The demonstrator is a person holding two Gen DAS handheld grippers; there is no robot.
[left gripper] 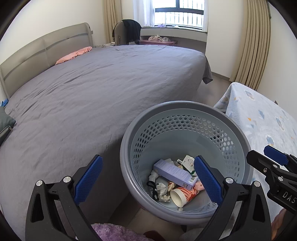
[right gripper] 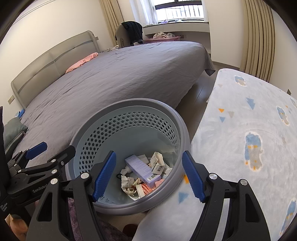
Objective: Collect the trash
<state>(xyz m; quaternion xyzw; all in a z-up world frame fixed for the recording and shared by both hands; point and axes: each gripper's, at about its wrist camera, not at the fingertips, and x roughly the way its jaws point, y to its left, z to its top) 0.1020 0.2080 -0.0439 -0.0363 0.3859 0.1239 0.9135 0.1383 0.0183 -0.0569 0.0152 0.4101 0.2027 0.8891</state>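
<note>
The trash lies in the bottom of a round grey basket [left gripper: 185,111] standing on the floor between a bed [left gripper: 92,83] and a blanket-covered surface [right gripper: 250,120]: a purple box [left gripper: 175,174], a paper cup [left gripper: 181,196] on its side, crumpled paper [right gripper: 128,185] and torn packaging with barcodes [right gripper: 157,166]. Both tools hover above the basket's near rim. The left tool [left gripper: 148,181] is spread wide and holds nothing; the right tool [right gripper: 149,178] is likewise wide open and empty. Each shows at the edge of the other's view, so they sit close together.

Judging from this, the pieces appear already collected, and neither the bed nor the blanket shows any loose litter in these views. The risk now is a knock: the basket is light and perforated, and a finger catching its rim as either tool moves could tip it and spill the contents. The two tools could also bump each other, being so near.

Around it, a pink cloth [left gripper: 74,54] lies near the headboard [left gripper: 46,48], a dark garment hangs over a chair [left gripper: 128,31] by the window [left gripper: 178,14], and a purple fuzzy fabric [left gripper: 115,231] sits at the foot of the basket. The blanket edge presses close to the rim on the right, narrowing access there.
</note>
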